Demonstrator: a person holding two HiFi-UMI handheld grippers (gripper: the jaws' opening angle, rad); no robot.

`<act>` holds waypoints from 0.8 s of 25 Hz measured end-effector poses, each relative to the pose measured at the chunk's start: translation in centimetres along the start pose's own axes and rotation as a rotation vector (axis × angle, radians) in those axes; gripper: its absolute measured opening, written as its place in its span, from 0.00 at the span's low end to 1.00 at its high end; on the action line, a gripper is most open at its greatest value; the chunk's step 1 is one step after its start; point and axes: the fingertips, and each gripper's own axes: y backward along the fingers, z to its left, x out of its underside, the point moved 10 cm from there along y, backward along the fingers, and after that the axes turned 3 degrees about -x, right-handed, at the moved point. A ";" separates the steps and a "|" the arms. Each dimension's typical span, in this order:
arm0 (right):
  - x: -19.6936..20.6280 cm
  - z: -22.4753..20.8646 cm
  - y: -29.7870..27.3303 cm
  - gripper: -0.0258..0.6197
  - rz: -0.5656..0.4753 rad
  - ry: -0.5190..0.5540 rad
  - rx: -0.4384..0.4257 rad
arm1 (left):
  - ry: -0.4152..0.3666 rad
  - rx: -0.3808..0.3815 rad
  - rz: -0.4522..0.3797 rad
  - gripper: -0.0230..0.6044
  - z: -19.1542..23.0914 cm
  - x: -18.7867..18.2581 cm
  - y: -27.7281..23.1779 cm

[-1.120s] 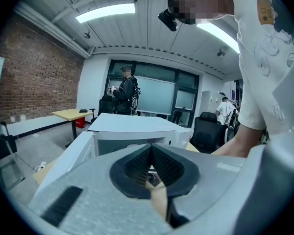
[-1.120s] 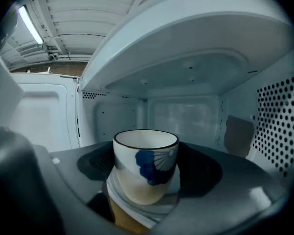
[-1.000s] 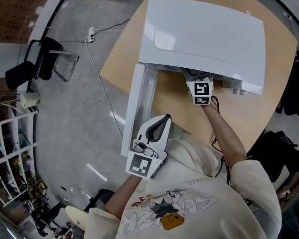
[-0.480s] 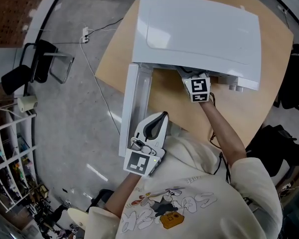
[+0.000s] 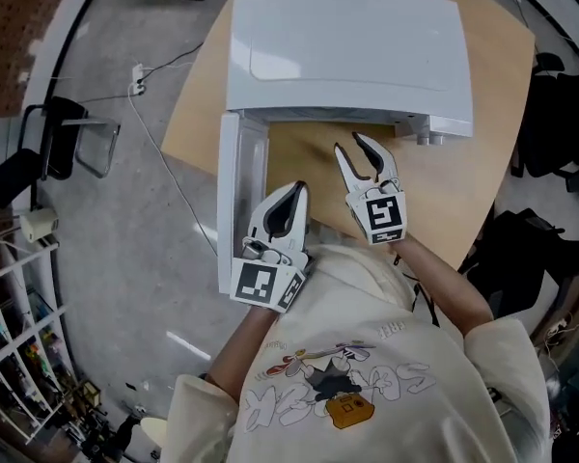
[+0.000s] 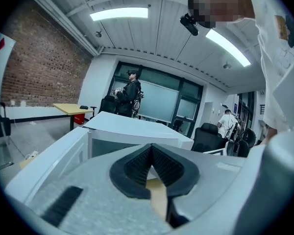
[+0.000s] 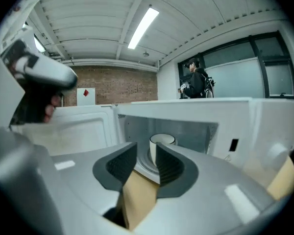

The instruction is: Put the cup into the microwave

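The white microwave (image 5: 347,46) stands on the round wooden table (image 5: 444,191) with its door (image 5: 241,191) swung open to the left. In the right gripper view a white cup (image 7: 161,142) stands upright on the turntable inside the cavity; the microwave's top hides it in the head view. My right gripper (image 5: 348,143) hovers in front of the opening, clear of the cup. Its jaws are closing with nothing between them (image 7: 146,148). My left gripper (image 5: 299,187) is shut and empty beside the door's lower end (image 6: 150,148).
A black chair (image 5: 48,148) and a cable (image 5: 164,162) are on the grey floor to the left. Dark chairs and bags (image 5: 560,104) stand right of the table. A wire shelf (image 5: 19,355) is at the lower left. People stand far off in both gripper views.
My right gripper has come back out of the microwave cavity toward the person, empty, and its jaws have narrowed. The left gripper has stayed by the door.
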 end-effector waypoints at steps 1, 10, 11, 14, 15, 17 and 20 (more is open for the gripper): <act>-1.1 0.5 1.5 0.17 -0.024 -0.004 -0.004 | -0.005 0.014 -0.004 0.04 -0.1 -0.1 -0.3; -3.3 3.5 8.8 0.05 -0.033 -0.097 0.028 | -0.048 0.116 0.025 0.04 -1.2 1.2 -2.8; -3.1 3.6 9.2 0.05 -0.045 -0.098 0.034 | -0.054 0.122 0.033 0.04 -1.4 1.5 -3.0; -2.9 3.2 9.9 0.05 -0.030 -0.116 0.057 | -0.067 0.134 0.052 0.04 -2.0 2.0 -3.4; -2.9 3.2 10.0 0.05 -0.019 -0.128 0.063 | -0.073 0.135 0.057 0.04 -2.1 2.1 -3.4; -2.8 3.4 10.1 0.05 0.001 -0.137 0.074 | -0.088 0.129 0.071 0.04 -2.2 2.0 -3.5; -2.7 3.3 10.4 0.05 0.008 -0.128 0.090 | -0.097 0.125 0.084 0.04 -2.3 2.1 -3.7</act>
